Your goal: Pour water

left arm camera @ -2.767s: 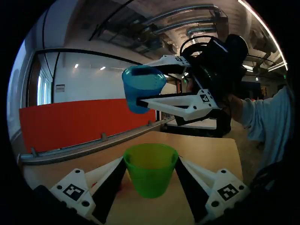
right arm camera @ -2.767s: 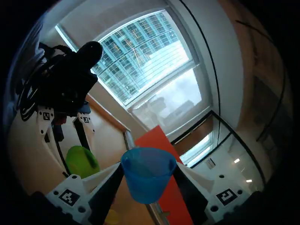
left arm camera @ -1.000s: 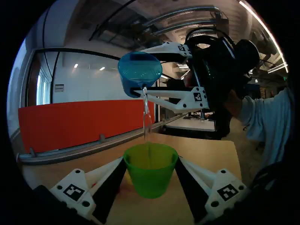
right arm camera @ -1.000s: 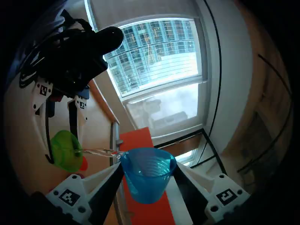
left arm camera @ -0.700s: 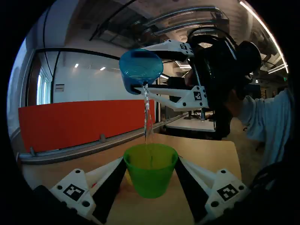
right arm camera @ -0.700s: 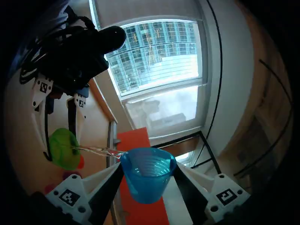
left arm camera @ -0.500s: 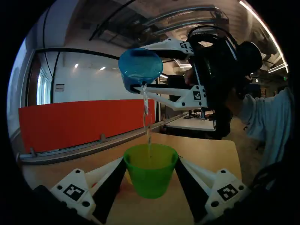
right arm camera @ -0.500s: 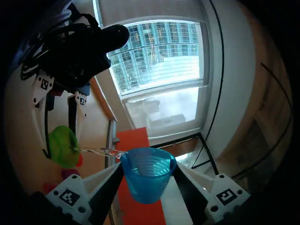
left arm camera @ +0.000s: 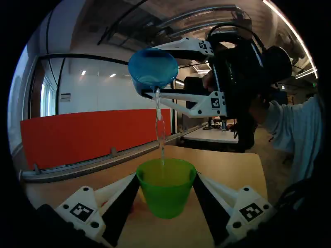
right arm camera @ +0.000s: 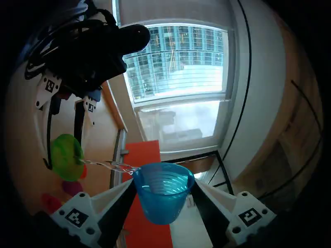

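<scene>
Tipped further than a moment ago, blue cup (left arm camera: 152,66), clamped in right tool (right arm camera: 164,182), streams water (left arm camera: 159,124) into green cup (left arm camera: 166,194) held by left tool (left arm camera: 165,177) over the bench (left arm camera: 231,163).

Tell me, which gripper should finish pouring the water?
Right. The right gripper holds the tipped blue cup above the green cup, with water streaming in. The left gripper just holds the green cup upright.

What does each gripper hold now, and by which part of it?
The left gripper holds the green cup by its two opposite sides, below the rim. The right gripper holds the blue cup the same way, tilted and pouring water.
</scene>
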Tool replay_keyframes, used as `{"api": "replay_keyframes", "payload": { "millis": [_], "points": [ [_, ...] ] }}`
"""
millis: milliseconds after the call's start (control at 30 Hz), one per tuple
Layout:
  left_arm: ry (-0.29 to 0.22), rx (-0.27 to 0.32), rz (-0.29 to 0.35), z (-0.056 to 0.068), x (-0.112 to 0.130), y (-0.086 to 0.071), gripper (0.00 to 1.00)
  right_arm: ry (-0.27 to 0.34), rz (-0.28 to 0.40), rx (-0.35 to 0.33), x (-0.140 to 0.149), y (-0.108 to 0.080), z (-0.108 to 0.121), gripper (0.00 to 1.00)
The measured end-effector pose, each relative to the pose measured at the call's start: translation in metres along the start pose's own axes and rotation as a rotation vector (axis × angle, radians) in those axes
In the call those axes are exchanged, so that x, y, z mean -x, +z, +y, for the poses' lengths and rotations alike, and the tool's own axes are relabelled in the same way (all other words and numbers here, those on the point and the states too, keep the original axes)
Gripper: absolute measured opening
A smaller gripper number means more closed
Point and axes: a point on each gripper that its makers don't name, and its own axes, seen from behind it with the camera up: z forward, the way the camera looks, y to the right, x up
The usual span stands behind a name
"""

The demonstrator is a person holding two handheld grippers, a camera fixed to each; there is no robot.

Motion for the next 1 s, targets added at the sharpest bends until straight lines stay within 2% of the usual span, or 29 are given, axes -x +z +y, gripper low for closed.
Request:
{"api": "replay_keyframes", "payload": {
  "millis": [1000],
  "points": [
    [-0.007, -0.005, 0.0, -0.0029, 0.0016, 0.0034, 0.86, -0.176, 0.001, 0.016, -0.0101, 0.0029, 0.0074, 0.9]
  ]
}}
